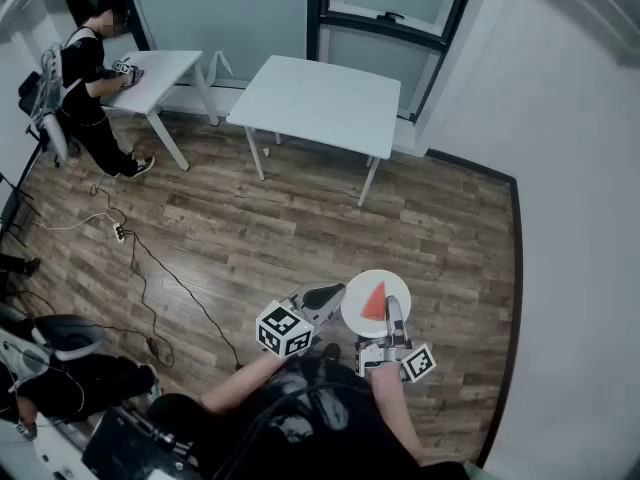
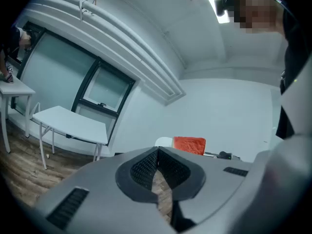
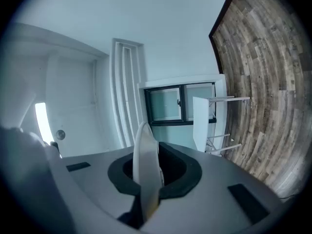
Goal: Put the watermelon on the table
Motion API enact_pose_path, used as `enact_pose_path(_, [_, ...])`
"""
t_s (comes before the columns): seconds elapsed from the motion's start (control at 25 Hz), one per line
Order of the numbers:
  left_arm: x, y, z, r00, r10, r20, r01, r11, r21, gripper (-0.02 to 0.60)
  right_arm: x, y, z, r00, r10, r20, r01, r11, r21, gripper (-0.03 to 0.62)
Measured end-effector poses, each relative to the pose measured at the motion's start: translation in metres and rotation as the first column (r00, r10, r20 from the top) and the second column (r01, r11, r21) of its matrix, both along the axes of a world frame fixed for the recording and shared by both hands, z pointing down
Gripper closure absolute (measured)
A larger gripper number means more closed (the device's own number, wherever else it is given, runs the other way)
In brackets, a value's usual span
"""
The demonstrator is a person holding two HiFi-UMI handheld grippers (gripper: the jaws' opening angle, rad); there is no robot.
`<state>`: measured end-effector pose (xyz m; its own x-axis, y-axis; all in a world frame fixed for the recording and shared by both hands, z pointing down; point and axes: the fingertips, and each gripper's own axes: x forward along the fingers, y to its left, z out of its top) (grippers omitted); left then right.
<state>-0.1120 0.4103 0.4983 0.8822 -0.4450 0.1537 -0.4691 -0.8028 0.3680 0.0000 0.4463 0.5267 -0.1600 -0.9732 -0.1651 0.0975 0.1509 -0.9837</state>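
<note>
Head view, right gripper: I am clamping my right gripper (image 1: 393, 308) on the near rim of a round white plate (image 1: 356, 316), holding it out in front of me above the brown wood-plank floor (image 1: 300, 228)
Head view, watermelon: the red triangular watermelon slice (image 1: 375, 303) is lying on the plate near its middle, just beside my right jaw tips
Head view, left gripper: my left gripper (image 1: 336, 290) is hovering just beside the plate's left edge; I cannot tell whether it is touching
Head view, table: the white rectangular table (image 1: 320, 103) is standing well apart from the plate, ahead of me by the window
Head view, far left: a person in black clothes (image 1: 85, 78) is standing at a second white table (image 1: 165, 66), and black cables (image 1: 150, 268) are trailing over the floor
Left gripper view, jaws: my left jaws are pressing together with nothing between them
Left gripper view, beyond: the slice and a bit of the plate's edge are showing just past the jaw tips
Right gripper view, jaws: my right jaws are biting on the plate's rim, which is showing edge-on as a thin white blade between the pads
Right gripper view, background: the table and floor are appearing turned on their side at the right
</note>
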Motion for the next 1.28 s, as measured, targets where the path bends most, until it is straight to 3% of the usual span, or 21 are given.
enact_pose_path(0.44, [-0.008,0.001,0.002,1.000,-0.005,-0.015,0.005,1.000,-0.016,0.577,-0.008,0.000,0.003,1.000,-0.010,0.000,0.010,1.000,-0.012,0.562])
enact_pose_path(0.64, [-0.022,-0.009,0.000,0.999,-0.031,-0.027,0.031,0.999,-0.014,0.577,-0.011,-0.012,0.010,0.998,-0.010,0.059,0.011,1.000,-0.011,0.562])
enact_pose_path(0.84, [-0.043,-0.019,0.002,0.997,-0.061,-0.047,0.060,0.998,-0.020,0.577,-0.032,-0.024,0.010,0.997,-0.044,0.062,0.043,0.999,0.006,0.562])
enact_pose_path(1.04, [-0.052,-0.025,0.009,0.997,-0.041,-0.062,0.038,0.998,-0.052,0.577,-0.049,-0.029,0.014,0.997,-0.056,0.061,0.057,0.998,-0.009,0.562])
enact_pose_path(1.28, [-0.040,-0.049,0.017,0.997,-0.039,-0.069,0.033,0.996,-0.086,0.577,-0.031,-0.043,0.026,0.995,-0.015,0.096,0.018,0.999,-0.033,0.562])
